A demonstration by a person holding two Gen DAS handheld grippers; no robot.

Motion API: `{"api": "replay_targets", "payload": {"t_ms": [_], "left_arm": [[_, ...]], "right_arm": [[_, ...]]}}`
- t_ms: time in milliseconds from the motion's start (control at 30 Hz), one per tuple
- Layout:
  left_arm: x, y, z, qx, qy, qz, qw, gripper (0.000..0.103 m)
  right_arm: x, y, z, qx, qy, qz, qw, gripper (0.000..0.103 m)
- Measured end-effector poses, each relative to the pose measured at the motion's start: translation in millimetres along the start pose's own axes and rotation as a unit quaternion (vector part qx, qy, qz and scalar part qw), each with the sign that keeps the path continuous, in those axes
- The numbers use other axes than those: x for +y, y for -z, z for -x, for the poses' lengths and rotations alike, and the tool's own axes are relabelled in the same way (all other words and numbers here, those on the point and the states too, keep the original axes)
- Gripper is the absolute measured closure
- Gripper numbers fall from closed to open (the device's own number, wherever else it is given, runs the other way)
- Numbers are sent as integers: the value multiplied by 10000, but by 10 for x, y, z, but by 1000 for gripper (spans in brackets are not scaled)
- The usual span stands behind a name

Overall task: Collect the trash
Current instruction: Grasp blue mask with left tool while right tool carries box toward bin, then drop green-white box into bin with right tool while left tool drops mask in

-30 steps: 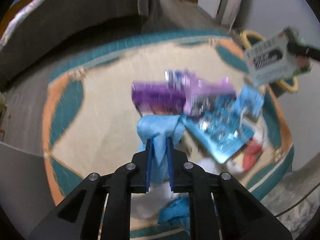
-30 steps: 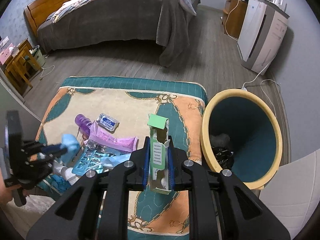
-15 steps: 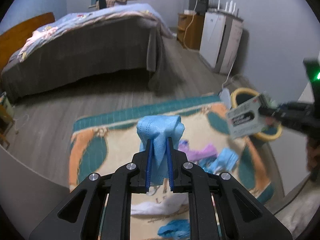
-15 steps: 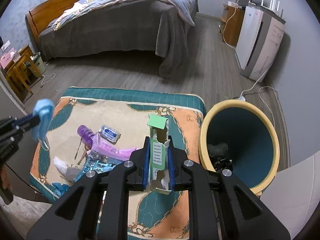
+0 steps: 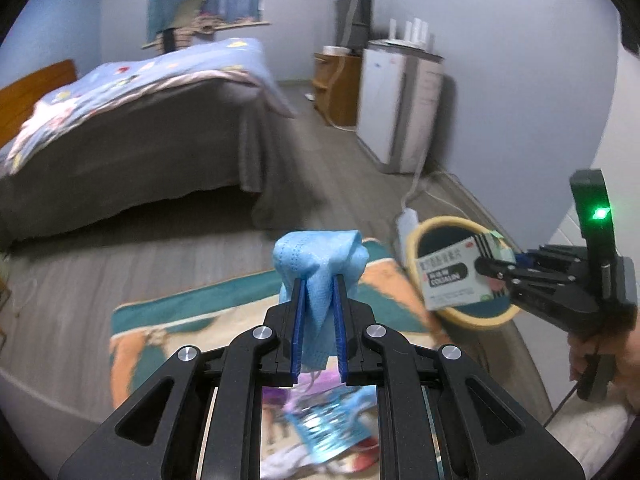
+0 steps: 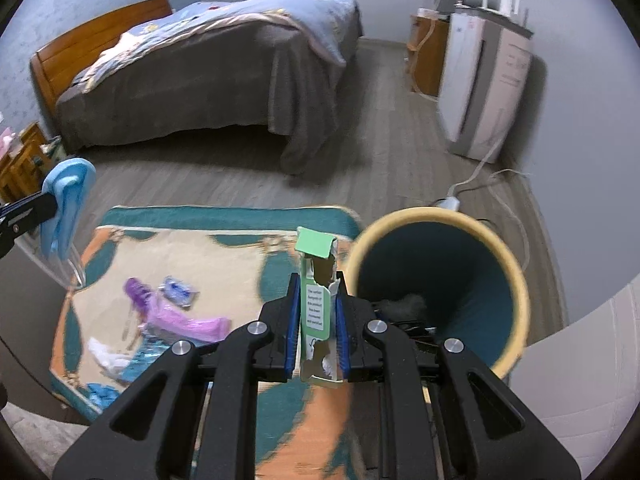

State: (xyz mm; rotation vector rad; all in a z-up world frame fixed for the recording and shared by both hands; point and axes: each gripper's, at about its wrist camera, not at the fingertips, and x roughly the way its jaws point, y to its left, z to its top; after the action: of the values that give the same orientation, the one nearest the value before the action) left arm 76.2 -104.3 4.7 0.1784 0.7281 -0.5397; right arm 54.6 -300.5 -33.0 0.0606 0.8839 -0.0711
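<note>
My left gripper (image 5: pixel 318 292) is shut on a crumpled blue face mask (image 5: pixel 320 256) and holds it high above the rug. My right gripper (image 6: pixel 318 304) is shut on a torn green and white carton (image 6: pixel 317 300), just left of the yellow-rimmed teal bin (image 6: pixel 440 300). In the left wrist view the right gripper (image 5: pixel 496 266) holds the carton (image 5: pixel 452 276) in front of the bin (image 5: pixel 452 236). In the right wrist view the mask (image 6: pixel 66 204) hangs at the far left.
More trash lies on the patterned rug (image 6: pixel 224 256): a purple wrapper (image 6: pixel 180 316), a small blue packet (image 6: pixel 180 290), a teal blister pack (image 5: pixel 332 432), white tissue (image 6: pixel 106 358). A bed (image 6: pixel 224 76) stands behind. A white appliance (image 6: pixel 488 80) and cable (image 6: pixel 480 184) are at the right wall.
My left gripper has lifted the mask well above the rug and tilted up toward the room. My right gripper with the carton has moved closer to the bin.
</note>
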Motion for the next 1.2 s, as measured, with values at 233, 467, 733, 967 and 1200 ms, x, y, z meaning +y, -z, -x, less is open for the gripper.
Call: {"api": "replay_targets", "payload": {"t_ms": [233, 467, 733, 967, 1200], "left_arm": [[-624, -148, -398, 234, 455, -512, 9974, 89], [-1122, -155, -930, 746, 828, -816, 9904, 89], [-1556, 18, -1503, 1365, 992, -1263, 9775, 89], [-1696, -187, -1695, 1099, 1018, -1424, 9784, 80], [-1577, -356, -1634, 784, 970, -1039, 9867, 32]], "right_arm": [[-649, 25, -78, 18, 493, -603, 9970, 88], [-1144, 128, -320, 453, 785, -1326, 9870, 88], [-1501, 328, -514, 913, 714, -2123, 9703, 88], [-1727, 372, -483, 651, 894, -2408, 9643, 83], [-1769, 398, -463, 673, 1053, -2452, 9614, 70]]}}
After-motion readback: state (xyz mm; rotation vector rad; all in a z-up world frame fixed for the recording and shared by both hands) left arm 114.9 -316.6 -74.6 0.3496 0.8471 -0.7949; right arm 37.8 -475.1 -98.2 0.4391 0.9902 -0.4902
